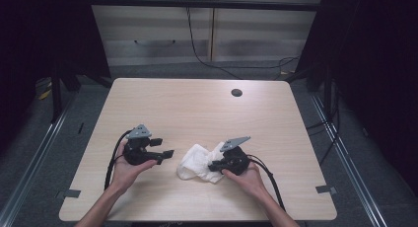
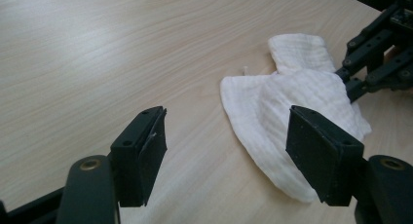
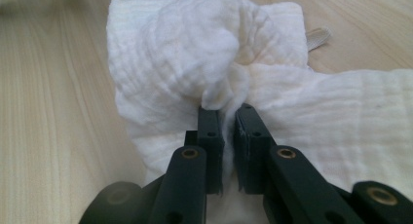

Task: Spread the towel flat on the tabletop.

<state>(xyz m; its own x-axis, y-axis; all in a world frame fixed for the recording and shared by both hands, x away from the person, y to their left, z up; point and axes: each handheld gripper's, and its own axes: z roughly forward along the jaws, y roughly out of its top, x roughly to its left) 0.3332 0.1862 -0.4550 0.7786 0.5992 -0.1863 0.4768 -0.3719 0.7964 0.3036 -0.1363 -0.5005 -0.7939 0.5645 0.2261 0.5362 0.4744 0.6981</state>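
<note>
- The cloth (image 1: 199,163), white and rumpled, lies on the table (image 1: 197,108) in the lower middle of the high view, between the two grippers.
- The right gripper (image 3: 228,118) has its jaws nearly together, pinching a bunched fold of cloth; in its own view the fabric swells up just above the jaw tips at frame centre.
- In the high view this gripper (image 1: 213,166) sits at the cloth's right edge, touching it, with the hand behind it at lower right.
- The left gripper (image 2: 226,151) stands wide open and holds nothing; bare tabletop shows between its jaws.
- In its view the cloth (image 2: 287,107) lies ahead and to the right of centre, its near edge just beside the right-hand jaw, apart from the left-hand one.
- In the high view the left gripper (image 1: 165,154) points right, toward the cloth, with a gap of table between them.
- The cloth's longer run goes from lower left to upper right in the left gripper view.
- Judging by this, the free near edge is the left gripper's to take: a short reach rightward would put that edge between its jaws.
</note>
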